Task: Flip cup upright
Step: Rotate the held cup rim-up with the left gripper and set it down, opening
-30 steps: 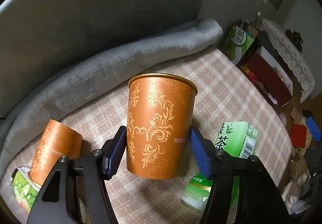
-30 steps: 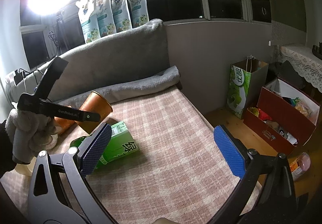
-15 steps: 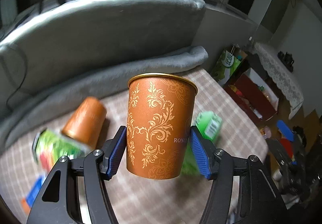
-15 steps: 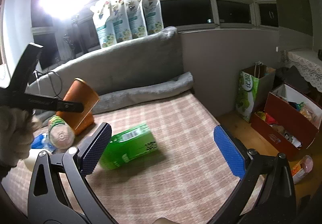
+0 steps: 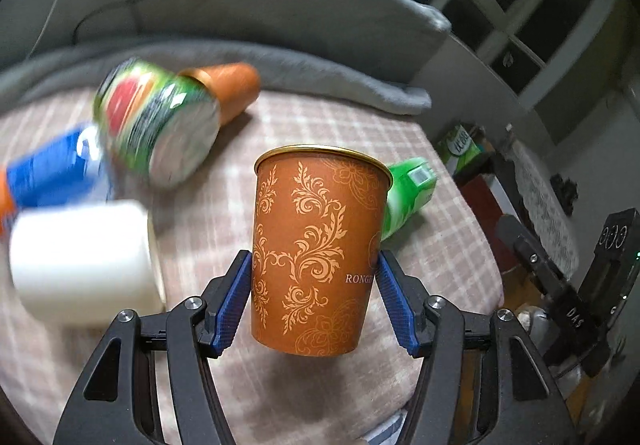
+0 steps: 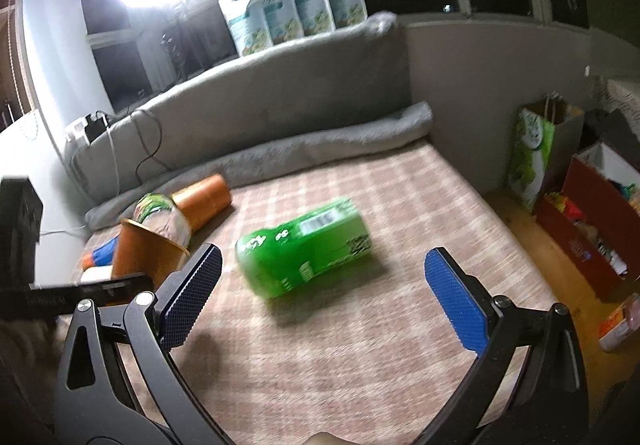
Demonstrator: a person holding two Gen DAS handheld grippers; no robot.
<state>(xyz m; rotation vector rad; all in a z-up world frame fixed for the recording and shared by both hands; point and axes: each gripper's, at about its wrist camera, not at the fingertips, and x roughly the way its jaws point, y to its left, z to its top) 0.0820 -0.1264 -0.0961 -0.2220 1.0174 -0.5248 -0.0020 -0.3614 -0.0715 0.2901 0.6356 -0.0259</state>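
Your left gripper point(image 5: 314, 295) is clamped on the orange paper cup with gold scrollwork point(image 5: 318, 249), rim up, held above the pink plaid mat point(image 5: 440, 245); its contents aren't visible. Your right gripper point(image 6: 320, 299) is spread wide, empty. Versus a second ago, the cup has swung away from the green carton point(image 6: 304, 247).

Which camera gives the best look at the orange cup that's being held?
The left wrist view: the orange cup fills the centre, sharp, rim up, clamped between the left tool's blue pads. The right wrist view shows it only small at the left edge, partly hidden behind the right tool's finger.
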